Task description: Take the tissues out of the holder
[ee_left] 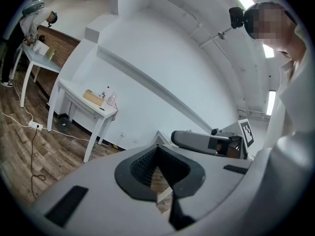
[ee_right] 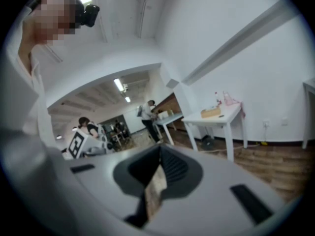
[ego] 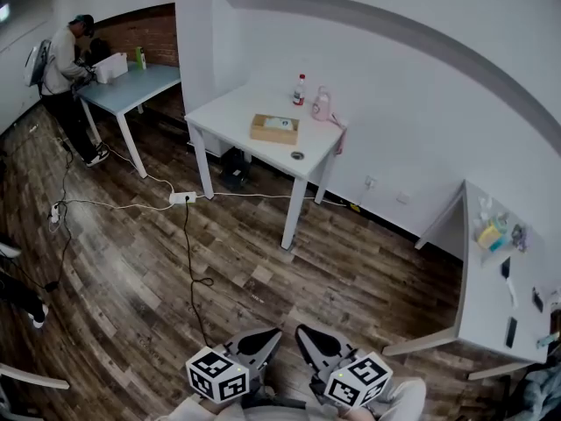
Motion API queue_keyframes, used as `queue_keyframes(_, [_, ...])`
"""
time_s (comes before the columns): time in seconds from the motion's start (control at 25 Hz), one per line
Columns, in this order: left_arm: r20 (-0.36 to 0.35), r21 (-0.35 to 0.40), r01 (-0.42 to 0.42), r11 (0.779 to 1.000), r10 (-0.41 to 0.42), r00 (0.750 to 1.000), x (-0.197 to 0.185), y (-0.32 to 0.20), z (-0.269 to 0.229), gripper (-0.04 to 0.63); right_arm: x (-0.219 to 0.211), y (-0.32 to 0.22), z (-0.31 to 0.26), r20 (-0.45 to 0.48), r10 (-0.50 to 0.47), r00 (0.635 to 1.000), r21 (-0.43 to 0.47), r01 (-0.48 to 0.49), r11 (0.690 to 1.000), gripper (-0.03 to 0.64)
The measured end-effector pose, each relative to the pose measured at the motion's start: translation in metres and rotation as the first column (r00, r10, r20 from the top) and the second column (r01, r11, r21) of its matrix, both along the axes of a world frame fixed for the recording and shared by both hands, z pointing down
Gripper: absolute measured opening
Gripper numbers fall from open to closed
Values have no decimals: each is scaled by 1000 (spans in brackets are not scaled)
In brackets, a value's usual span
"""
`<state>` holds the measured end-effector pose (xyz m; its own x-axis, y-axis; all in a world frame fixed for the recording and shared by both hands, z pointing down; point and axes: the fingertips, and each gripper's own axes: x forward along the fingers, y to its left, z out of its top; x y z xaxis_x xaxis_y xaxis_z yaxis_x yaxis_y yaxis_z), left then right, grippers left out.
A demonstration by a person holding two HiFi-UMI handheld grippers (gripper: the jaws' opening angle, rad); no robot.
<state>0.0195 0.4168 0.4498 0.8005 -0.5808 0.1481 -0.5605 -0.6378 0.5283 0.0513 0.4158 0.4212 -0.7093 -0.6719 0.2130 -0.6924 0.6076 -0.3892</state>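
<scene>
Both grippers sit low at the near edge of the head view, well apart from the work. Left gripper: jaws together, empty. Right gripper: likewise.

Flat wooden tissue holder, white tissue showing on top, lies on the white square table by the wall.

Open dark plank floor lies between. White power strip with cables near the table's legs. White side table edges in at right.

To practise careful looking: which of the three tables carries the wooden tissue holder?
The middle white table, bearing the tissue holder. The blue-topped table stands by a person; the right table holds small items.
</scene>
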Motion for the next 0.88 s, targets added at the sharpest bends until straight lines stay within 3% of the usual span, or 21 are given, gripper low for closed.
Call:
queue_keyframes(0.36, [0,-17,-2,1000,2,1000,-18,-116,10,17,-10,-109,0,33,43,999,18,-43,999,12])
queue_keyframes(0.64, [10,30,-68,997,68,998,-32,-231,-12,17,-27,-227,-19,18,67,998,56,-68,996,12])
queue_keyframes(0.88, [14,3,-101,995,101,995,-48,-301,-7,17,-41,-300,-22,32,90,995,62,-92,994,12])
